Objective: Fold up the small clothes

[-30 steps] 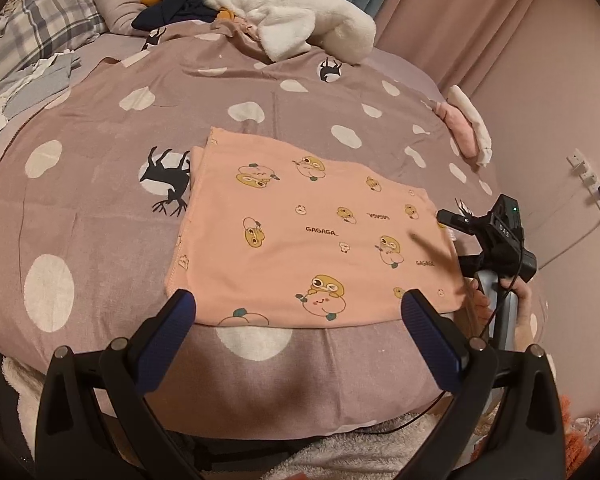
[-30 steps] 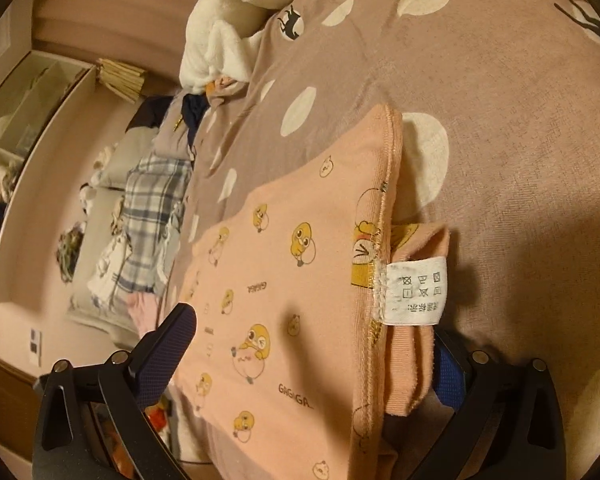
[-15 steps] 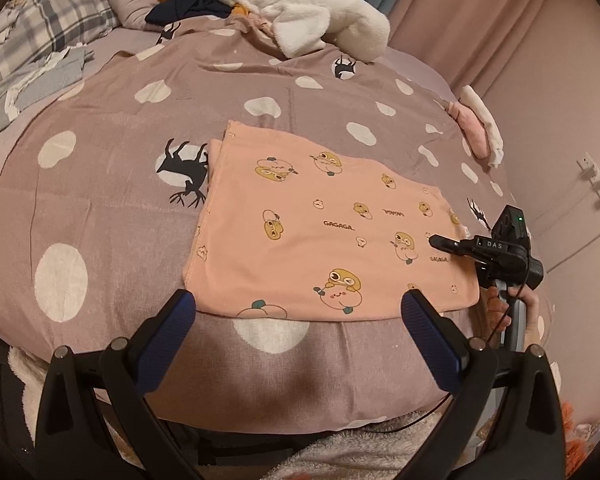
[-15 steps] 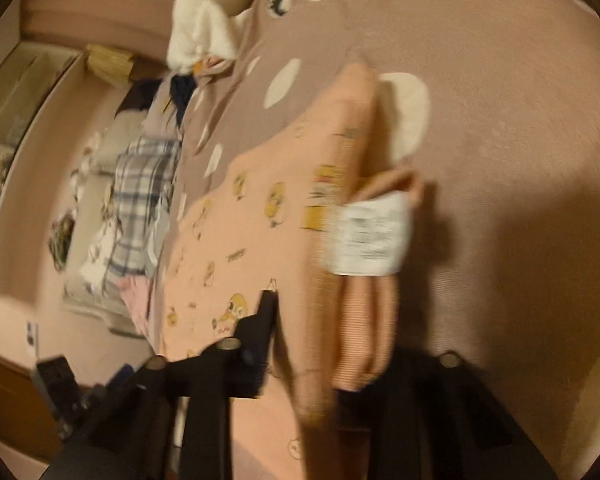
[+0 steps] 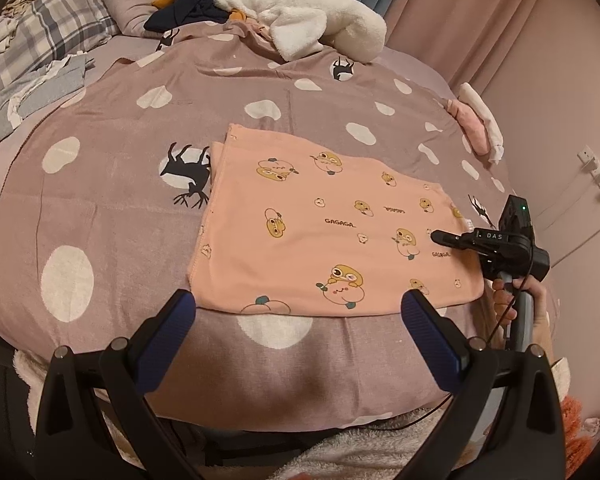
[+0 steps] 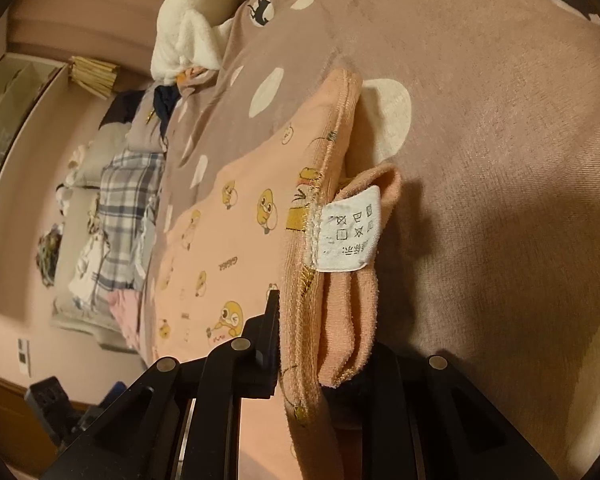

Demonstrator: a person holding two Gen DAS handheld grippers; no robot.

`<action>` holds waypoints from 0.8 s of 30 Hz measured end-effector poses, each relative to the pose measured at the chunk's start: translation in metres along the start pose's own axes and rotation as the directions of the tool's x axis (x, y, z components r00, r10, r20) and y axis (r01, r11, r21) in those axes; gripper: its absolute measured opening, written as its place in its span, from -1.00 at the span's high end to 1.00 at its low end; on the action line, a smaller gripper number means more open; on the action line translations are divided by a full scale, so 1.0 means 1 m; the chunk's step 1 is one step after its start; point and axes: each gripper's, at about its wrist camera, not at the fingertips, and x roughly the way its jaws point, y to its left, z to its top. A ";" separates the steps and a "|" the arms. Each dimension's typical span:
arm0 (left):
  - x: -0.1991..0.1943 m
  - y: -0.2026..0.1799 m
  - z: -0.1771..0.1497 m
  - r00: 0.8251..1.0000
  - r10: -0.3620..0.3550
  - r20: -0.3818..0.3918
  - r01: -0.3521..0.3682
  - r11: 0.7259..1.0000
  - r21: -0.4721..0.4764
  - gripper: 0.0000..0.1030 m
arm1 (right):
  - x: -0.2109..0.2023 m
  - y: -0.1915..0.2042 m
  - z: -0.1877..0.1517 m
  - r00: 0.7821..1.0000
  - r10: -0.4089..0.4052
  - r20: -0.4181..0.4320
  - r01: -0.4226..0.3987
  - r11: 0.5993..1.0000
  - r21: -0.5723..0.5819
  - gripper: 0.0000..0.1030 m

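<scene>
Peach garment (image 5: 332, 236) lying flat on the spotted bed cover (image 5: 112, 216), near the edge closest to you, with doubled layers showing along its far and left edges. Your right hand-held gripper (image 6: 316, 364) has its fingers drawn together on the garment's side hem, just below the care label (image 6: 348, 232); the cloth bunches between them. Your left hand-held gripper (image 5: 300, 336) hovers spread wide and empty above the near hem, touching nothing. Judged from the layered edges, you have at least one fold done, though the piece is still a broad rectangle. What remains, on this reading, is to carry the pinched side across to the opposite edge and then reduce the panel again. Other clothes (image 5: 32, 92) lie unfolded at the far left of the bed.
</scene>
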 end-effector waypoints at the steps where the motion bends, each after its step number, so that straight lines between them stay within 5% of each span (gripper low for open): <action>1: 0.000 0.001 0.000 1.000 -0.003 -0.001 0.003 1.000 -0.001 -1.00 | 0.000 0.004 0.000 1.000 -0.014 0.001 0.014 1.000 -0.012 0.61; 24: -0.015 0.062 -0.006 1.000 -0.015 -0.001 0.015 0.982 -0.189 -1.00 | 0.031 0.096 0.002 0.999 0.038 -0.026 -0.039 0.998 -0.044 0.62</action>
